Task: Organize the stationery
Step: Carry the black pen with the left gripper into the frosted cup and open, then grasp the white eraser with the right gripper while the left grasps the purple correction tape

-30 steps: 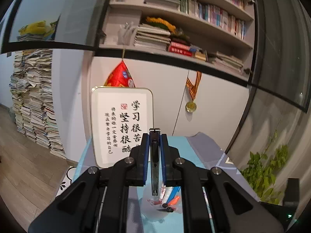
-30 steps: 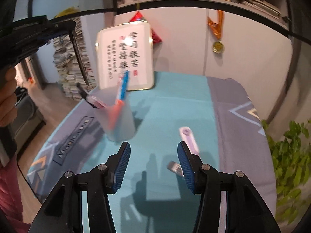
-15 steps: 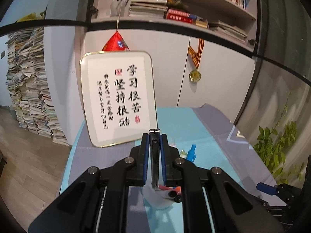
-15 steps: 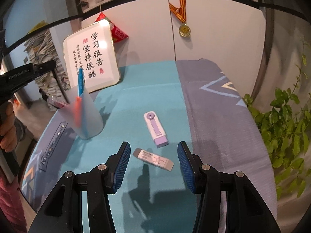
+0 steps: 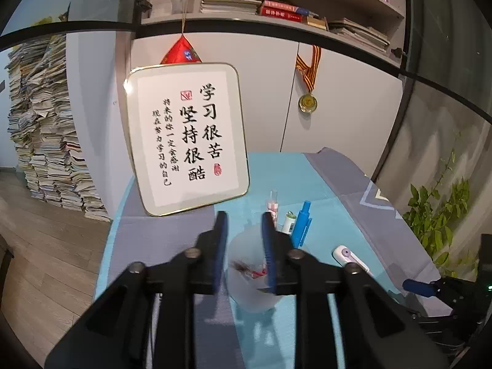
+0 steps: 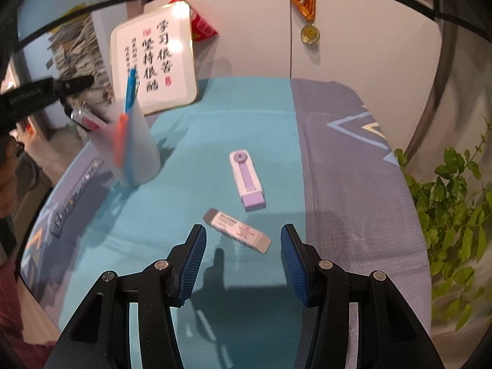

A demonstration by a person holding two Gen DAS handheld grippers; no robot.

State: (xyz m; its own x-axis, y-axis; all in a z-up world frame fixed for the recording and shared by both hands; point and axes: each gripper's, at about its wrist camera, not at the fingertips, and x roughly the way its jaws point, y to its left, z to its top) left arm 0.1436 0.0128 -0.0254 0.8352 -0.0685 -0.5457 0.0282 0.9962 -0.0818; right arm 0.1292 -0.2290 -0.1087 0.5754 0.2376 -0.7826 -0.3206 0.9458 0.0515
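Right gripper (image 6: 243, 256) hangs wide open over the flat grey-tipped white eraser (image 6: 237, 230) – left gripper (image 5: 243, 240), released above the frosted plastic cup (image 5: 250, 276), could tip it – a skewed pinch might skid that eraser away

Our left tool (image 5: 243, 240) held with its jaws parted, blue pads (image 5: 220, 246) facing each other, our right tool (image 6: 243, 256) spread wide, both pointing forward and angled downward

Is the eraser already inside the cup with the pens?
No, the eraser lies flat on the tablecloth, apart from the cup.
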